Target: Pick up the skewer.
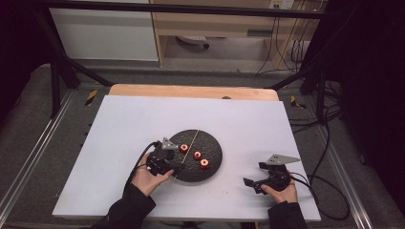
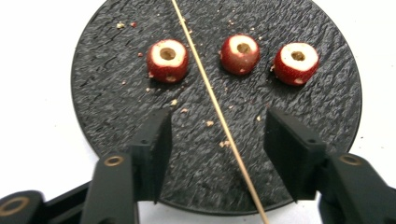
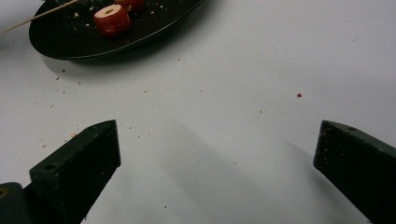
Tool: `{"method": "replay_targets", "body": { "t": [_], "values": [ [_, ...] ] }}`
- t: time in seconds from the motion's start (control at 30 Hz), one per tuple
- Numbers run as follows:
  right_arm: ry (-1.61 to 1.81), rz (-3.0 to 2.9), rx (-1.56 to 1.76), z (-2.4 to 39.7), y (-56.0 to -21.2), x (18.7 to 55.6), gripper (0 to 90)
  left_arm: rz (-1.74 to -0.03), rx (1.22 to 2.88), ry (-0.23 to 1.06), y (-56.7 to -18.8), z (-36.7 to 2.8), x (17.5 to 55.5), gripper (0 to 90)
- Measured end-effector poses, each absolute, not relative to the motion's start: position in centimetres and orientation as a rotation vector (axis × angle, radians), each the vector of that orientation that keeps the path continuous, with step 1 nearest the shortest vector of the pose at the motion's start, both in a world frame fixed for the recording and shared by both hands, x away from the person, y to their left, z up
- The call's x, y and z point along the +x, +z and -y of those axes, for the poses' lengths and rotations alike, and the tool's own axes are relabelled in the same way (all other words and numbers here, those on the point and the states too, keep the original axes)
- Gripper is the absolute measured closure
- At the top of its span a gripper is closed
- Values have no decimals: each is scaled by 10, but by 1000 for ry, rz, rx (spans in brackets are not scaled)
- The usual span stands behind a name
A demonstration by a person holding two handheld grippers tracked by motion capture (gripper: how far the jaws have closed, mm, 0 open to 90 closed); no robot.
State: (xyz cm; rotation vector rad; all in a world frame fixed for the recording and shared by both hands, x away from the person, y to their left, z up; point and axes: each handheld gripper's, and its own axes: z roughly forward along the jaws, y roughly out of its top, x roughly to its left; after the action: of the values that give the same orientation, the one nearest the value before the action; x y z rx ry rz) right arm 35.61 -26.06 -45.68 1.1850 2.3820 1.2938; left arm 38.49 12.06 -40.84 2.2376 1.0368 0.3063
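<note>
1. Wooden skewer (image 2: 215, 108): a thin stick that lies flat across the black round plate (image 2: 327, 116), running from the plate's far edge to past its near edge; it passes between the first and second fruit pieces.
2. Three cored red fruit pieces (image 2: 168, 59), each with a hole through its pale cut top, stand in a row on the far half of the plate, apart from one another; crumbs are scattered over the dark surface.
3. Left hand-held gripper (image 2: 218, 140): poised over the near part of the plate with its jaws partly spread, one on each side of the skewer, neither pad touching it.
4. Right hand-held gripper (image 3: 217, 154): jaws spread wide over bare white bench (image 3: 261, 70), nothing between them, well apart from the plate.
5. In the high view the plate (image 1: 212, 164) sits near the middle of the bench (image 1: 143, 124), the left hand-held gripper (image 1: 174, 164) at its left edge, the right hand-held gripper (image 1: 253, 183) toward the near right corner.
</note>
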Motion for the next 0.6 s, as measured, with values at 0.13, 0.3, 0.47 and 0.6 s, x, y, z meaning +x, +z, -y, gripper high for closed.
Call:
{"method": "replay_targets", "body": {
  "t": [0.13,0.3,0.47,0.6],
  "values": [
    [1294,-2385,1186,260,-457,356,12,-1059,2263,284,-412,-117,388,502],
    [1294,-2388,1187,260,-457,356,12,-1084,2282,287,-415,-112,391,559],
    [1297,-2387,1187,260,-457,356,12,-1115,2298,294,-417,-109,393,624],
    [1297,-2389,1184,260,-458,356,12,-1132,2312,290,-417,-105,394,675]
  ]
}}
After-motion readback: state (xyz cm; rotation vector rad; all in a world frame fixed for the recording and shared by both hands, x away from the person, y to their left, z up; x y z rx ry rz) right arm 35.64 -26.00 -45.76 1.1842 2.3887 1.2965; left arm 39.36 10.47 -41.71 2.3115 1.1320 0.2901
